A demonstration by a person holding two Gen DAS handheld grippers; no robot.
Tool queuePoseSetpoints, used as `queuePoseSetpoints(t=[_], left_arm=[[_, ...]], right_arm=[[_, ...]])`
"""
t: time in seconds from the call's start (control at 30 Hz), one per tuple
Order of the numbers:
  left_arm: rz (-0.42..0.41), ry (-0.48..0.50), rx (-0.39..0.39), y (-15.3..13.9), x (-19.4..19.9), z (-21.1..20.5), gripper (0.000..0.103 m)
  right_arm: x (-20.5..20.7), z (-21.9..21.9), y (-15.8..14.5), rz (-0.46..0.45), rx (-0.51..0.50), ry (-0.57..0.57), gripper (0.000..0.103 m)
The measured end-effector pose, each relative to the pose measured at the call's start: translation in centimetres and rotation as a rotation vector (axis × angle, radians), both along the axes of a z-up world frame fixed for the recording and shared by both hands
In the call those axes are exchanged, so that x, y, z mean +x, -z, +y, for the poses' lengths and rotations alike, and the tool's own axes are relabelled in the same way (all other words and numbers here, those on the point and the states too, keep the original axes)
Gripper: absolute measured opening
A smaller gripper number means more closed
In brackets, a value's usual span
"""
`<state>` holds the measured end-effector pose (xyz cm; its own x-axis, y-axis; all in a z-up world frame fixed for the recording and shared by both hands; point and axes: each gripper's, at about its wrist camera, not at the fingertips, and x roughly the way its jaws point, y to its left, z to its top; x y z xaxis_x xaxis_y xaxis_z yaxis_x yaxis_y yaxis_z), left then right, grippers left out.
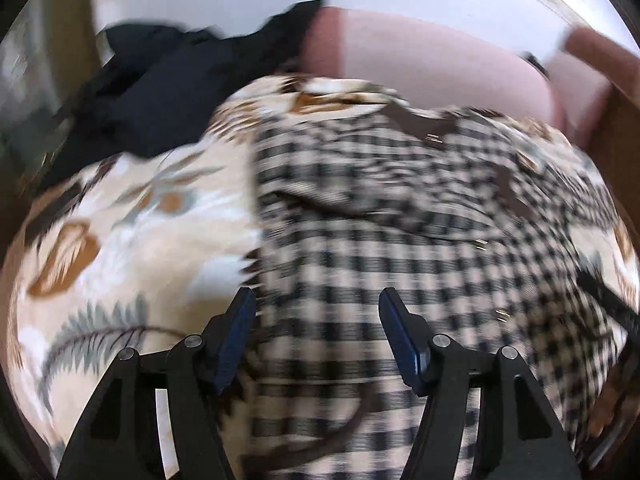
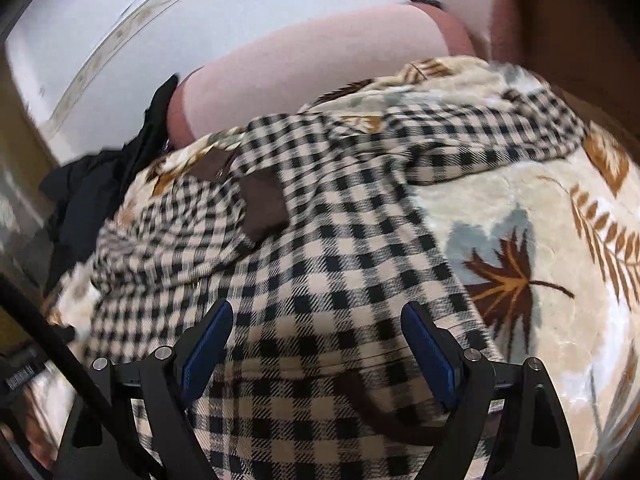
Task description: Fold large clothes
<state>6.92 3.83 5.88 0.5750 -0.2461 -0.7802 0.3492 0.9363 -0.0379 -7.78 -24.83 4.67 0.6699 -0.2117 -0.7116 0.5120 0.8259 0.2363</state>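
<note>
Checked jacket (image 1: 380, 216) spread on leaf-print blanket (image 1: 120, 216), collar end far, hem end directly beneath both: left gripper (image 1: 316, 300) and right gripper (image 2: 316, 312), jaws apart, empty, about equally near.

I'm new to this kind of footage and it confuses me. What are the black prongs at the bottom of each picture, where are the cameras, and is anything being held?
The prongs are two-finger grippers, each held in a person's hand, with a wide-angle camera looking along the fingers. One picture comes from the left gripper, the other from the right gripper. Both stand open above a black-and-cream checked garment and hold nothing. It lies spread on a leaf-print blanket. Dark clothing lies beyond it, beside a pink cushion. The left view is blurred.
</note>
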Motion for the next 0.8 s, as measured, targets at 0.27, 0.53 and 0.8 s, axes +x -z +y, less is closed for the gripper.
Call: queuePoseSetpoints(t=[0.27,0.53,0.8], left_arm=[[0.000,-0.048,-0.083,2.2,3.2,2.5,0.063],[0.041,-0.065,-0.087,2.9,4.9,3.3,0.063],[0.122,-0.163,-0.089,4.7,6.5,5.0,0.063]], right_arm=[[4.2,0.5,-1.1,0.030,0.000,-0.043,0.090],[13.5,-1.2,1.9,0.134,0.098,-0.015,0.083],[14.3,-4.1,-1.4,0.046,0.176,0.021,0.009]])
